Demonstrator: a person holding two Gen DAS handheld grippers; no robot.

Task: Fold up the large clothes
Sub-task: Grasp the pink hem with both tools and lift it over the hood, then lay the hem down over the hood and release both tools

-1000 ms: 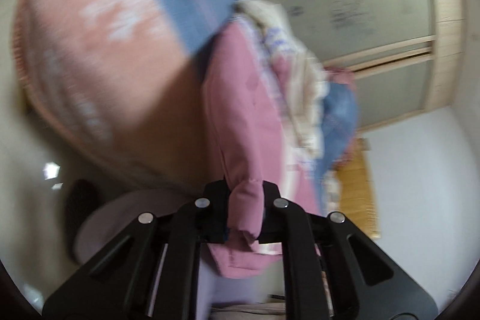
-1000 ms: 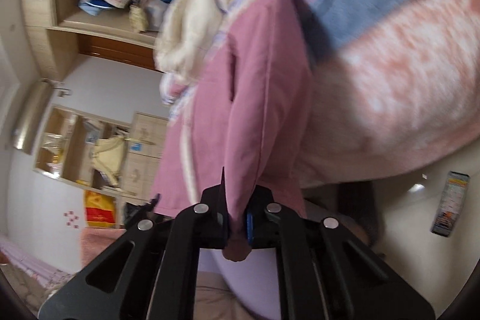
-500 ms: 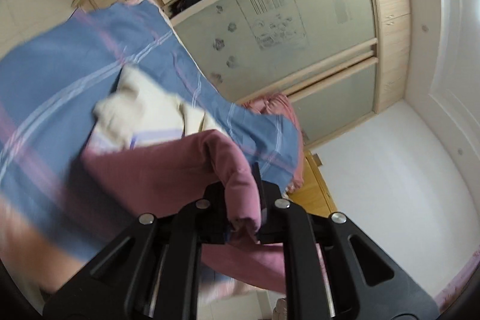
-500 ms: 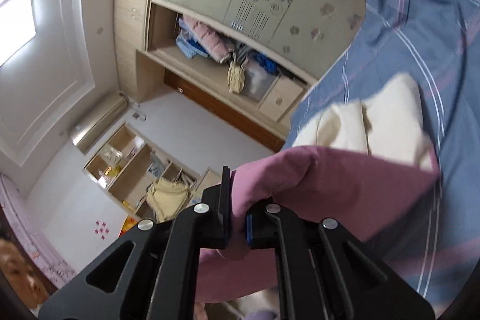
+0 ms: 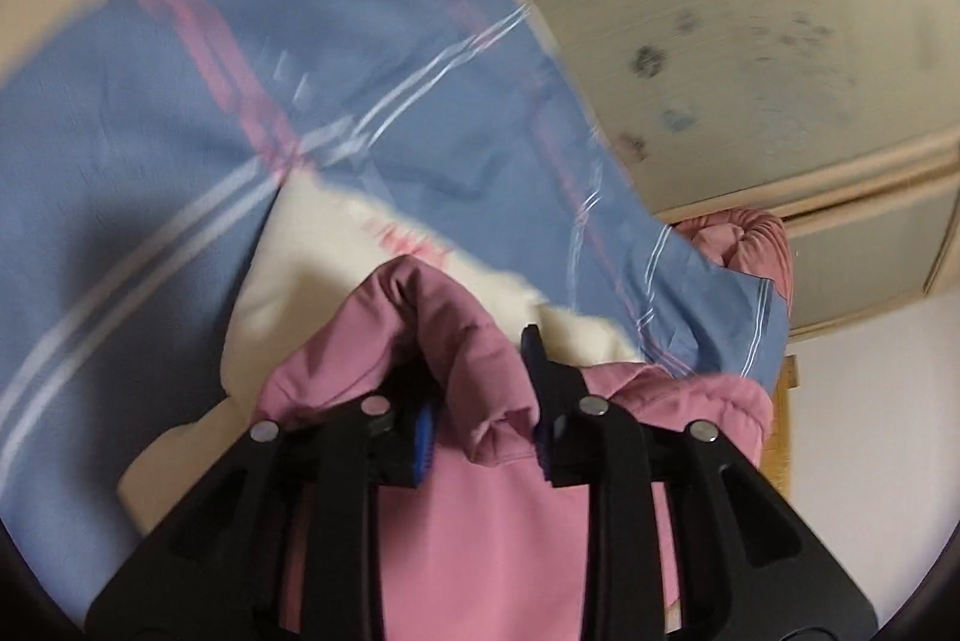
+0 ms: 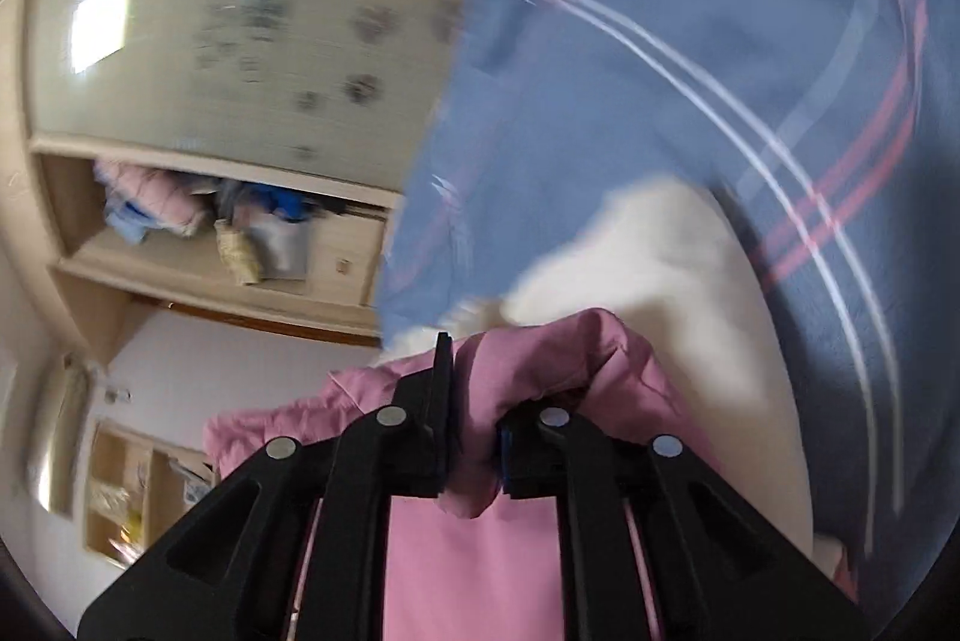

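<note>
Now: both hand-held grippers on pink jacket

L hand-held gripper (image 5: 480, 425) is opening, pink jacket (image 5: 480, 509) fold lying loose btwn its jaws. R hand-held gripper (image 6: 471, 437) is pinching the jacket edge, opening slightly. Jacket is lying over the blue striped bed sheet (image 5: 150, 113), cream lining (image 6: 660, 269) showing. No legible writing. Vs a sec ago, L jaws wider.
</note>
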